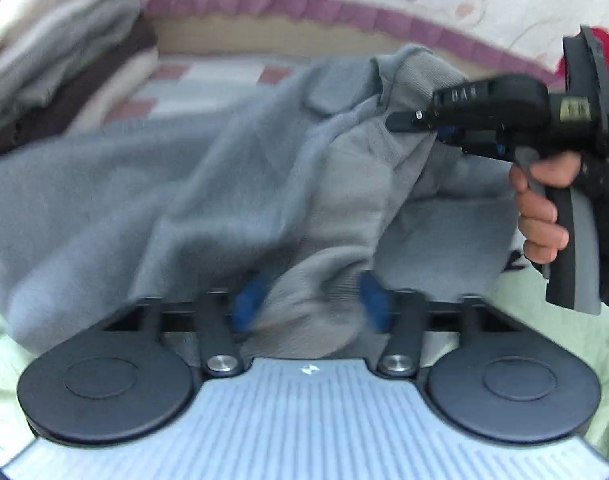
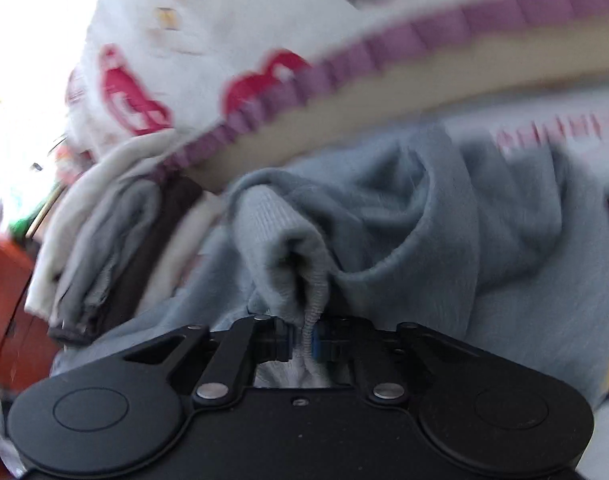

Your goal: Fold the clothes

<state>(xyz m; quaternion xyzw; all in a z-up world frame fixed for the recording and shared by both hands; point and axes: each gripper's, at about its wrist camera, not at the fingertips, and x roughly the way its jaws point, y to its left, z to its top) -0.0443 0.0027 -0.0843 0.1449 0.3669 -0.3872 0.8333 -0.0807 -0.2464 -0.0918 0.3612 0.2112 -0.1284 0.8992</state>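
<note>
A grey-blue fleece sweatshirt [image 1: 152, 196] lies spread and bunched over the bed. In the left wrist view a fold of its ribbed hem sits between the blue pads [image 1: 370, 296] of my left gripper [image 1: 308, 300], whose jaws stand wide apart around the cloth. My right gripper [image 1: 408, 122] shows at the right, held by a hand, shut on a ribbed edge of the sweatshirt and lifting it. In the right wrist view the right gripper [image 2: 303, 338] is pinched on that ribbed edge [image 2: 316, 304], with the sweatshirt [image 2: 464, 232] bunched beyond.
A stack of folded clothes [image 1: 64, 76], grey, brown and cream, sits at the back left; it also shows in the right wrist view [image 2: 116, 240]. A pale green sheet [image 1: 544, 312] covers the bed. A patterned quilt with a purple border [image 1: 344, 12] lies behind.
</note>
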